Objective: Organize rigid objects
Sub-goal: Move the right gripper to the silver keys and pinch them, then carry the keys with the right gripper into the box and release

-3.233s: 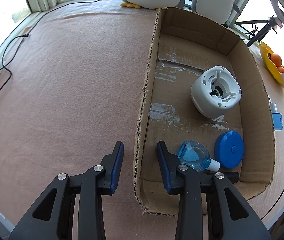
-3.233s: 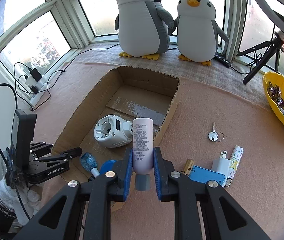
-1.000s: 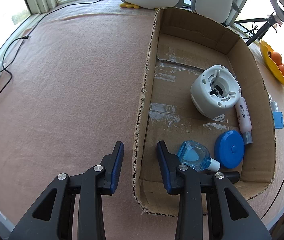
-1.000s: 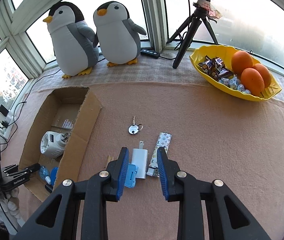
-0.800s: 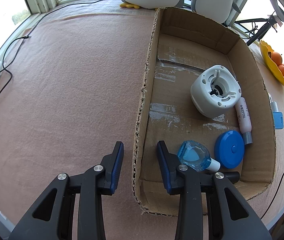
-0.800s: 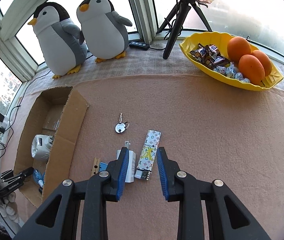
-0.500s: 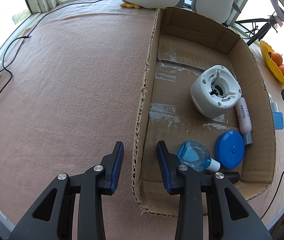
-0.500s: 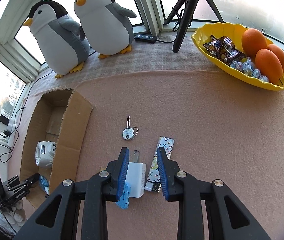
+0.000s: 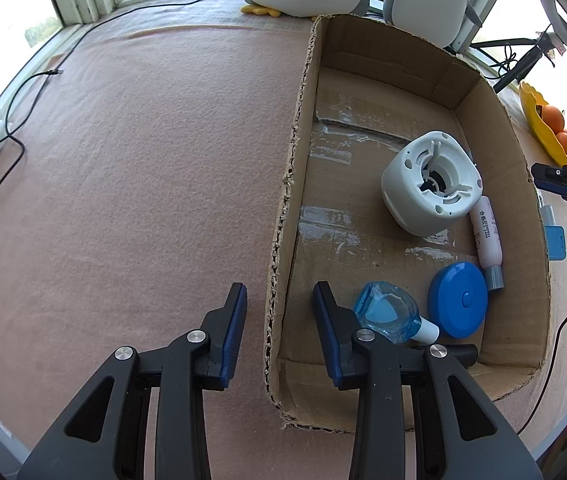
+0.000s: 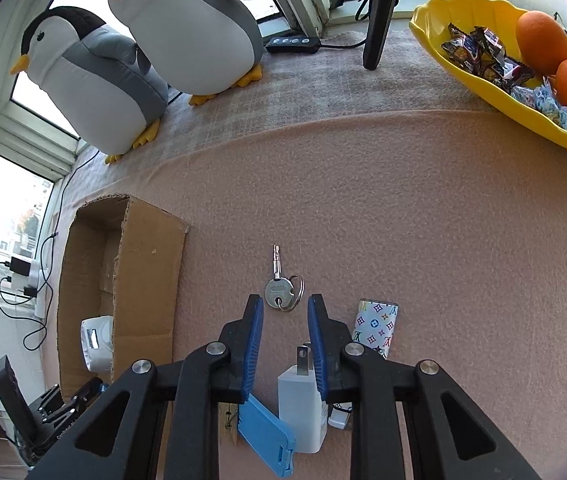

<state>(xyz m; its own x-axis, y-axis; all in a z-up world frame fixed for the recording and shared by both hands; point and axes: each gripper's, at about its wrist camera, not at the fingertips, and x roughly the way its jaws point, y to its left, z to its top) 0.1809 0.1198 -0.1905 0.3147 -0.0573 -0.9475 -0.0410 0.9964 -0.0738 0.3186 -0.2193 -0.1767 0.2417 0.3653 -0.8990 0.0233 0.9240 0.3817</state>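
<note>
Right wrist view: right gripper point(image 10: 283, 316) fingers closing around charger point(image 10: 302, 408), not gripping; left gripper point(image 9: 279, 308) straddles box point(image 9: 283, 200) wall, clenched

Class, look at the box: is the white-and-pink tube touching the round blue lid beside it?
Apart. In the left wrist view a strip of bare cardboard shows between the tube and the round blue lid along the tube's lower end.
</note>
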